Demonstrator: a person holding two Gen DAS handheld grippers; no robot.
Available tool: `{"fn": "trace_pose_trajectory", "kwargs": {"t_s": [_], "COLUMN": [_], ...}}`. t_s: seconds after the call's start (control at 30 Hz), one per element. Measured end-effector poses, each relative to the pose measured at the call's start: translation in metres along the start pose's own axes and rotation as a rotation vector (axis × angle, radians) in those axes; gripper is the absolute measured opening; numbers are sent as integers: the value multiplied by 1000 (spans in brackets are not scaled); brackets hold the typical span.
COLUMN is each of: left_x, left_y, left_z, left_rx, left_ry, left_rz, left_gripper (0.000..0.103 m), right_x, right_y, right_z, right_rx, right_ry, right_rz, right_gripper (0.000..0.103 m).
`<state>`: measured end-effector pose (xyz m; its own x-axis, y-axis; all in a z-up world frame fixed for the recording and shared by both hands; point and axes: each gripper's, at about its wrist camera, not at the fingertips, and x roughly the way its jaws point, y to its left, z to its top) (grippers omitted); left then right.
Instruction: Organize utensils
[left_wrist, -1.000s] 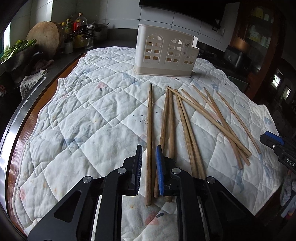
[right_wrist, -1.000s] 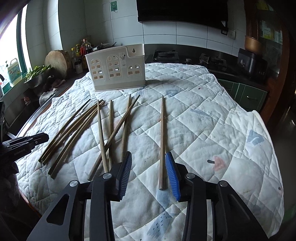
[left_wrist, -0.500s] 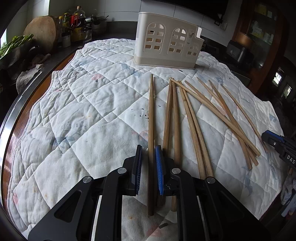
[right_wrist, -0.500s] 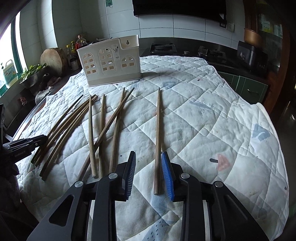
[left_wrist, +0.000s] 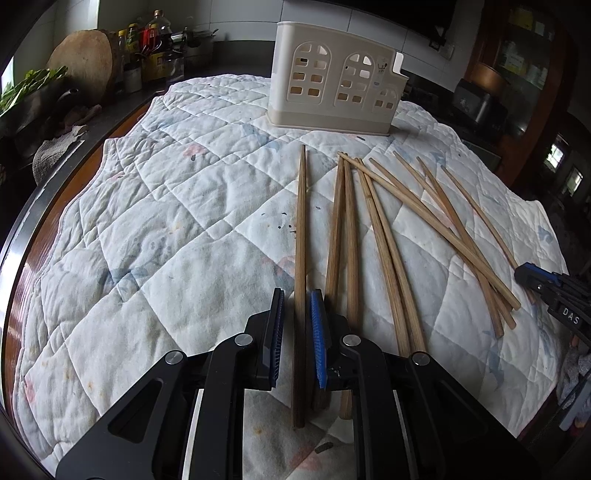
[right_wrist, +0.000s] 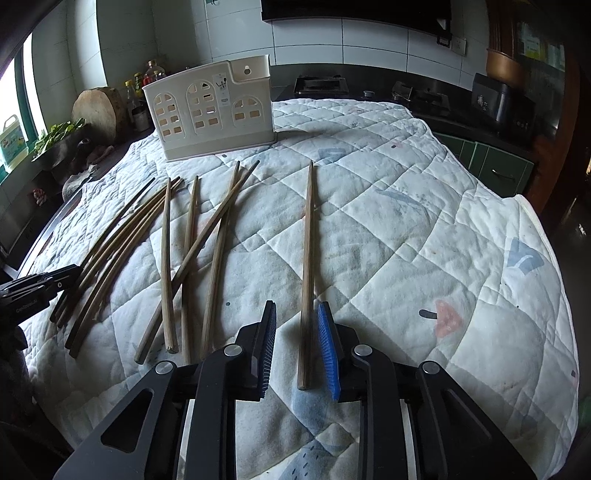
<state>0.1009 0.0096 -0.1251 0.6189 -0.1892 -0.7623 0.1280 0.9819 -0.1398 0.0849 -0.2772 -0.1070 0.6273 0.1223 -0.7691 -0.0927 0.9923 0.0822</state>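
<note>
Our left gripper (left_wrist: 297, 306) straddles one long brown wooden chopstick (left_wrist: 301, 236), jaws spread with slim gaps. Our right gripper (right_wrist: 297, 319) brackets another wooden chopstick (right_wrist: 307, 251), jaws apart. Both chopsticks lie on the white quilted cloth (left_wrist: 166, 221), pointing toward the cream plastic utensil holder (left_wrist: 332, 92).

The left gripper (left_wrist: 297, 325) straddles the near end of a single wooden chopstick (left_wrist: 300, 258), its jaws narrowly parted with gaps visible on both sides. Just to its right, more chopsticks (left_wrist: 391, 236) fan across the quilted cloth (left_wrist: 147, 229). A cream utensil holder (left_wrist: 332, 92) stands upright beyond them.
</note>
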Motion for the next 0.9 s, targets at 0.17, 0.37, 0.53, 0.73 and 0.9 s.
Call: {"fn": "trace_pose_trajectory", "kwargs": {"t_s": [0.17, 0.37, 0.53, 0.73, 0.9], "left_x": [1, 1, -2, -5, -2], "left_y": [1, -3, 1, 3, 5], "left_z": [0, 0, 0, 0, -2], "left_rx": [-17, -6, -29, -29, -40], "left_ry": [-2, -7, -12, -16, 0], "left_rz": [-4, 19, 4, 2, -9], "left_gripper": [14, 14, 6, 6, 7], "right_x": [5, 6, 6, 3, -6], "right_y": [0, 5, 9, 9, 8], "right_z": [-1, -2, -3, -4, -3], "right_rx": [-3, -31, -57, -54, -44], "right_ry": [19, 21, 11, -3, -28], "right_rz": [-11, -40, -65, -67, -61], "right_gripper": [21, 19, 9, 7, 7]}}
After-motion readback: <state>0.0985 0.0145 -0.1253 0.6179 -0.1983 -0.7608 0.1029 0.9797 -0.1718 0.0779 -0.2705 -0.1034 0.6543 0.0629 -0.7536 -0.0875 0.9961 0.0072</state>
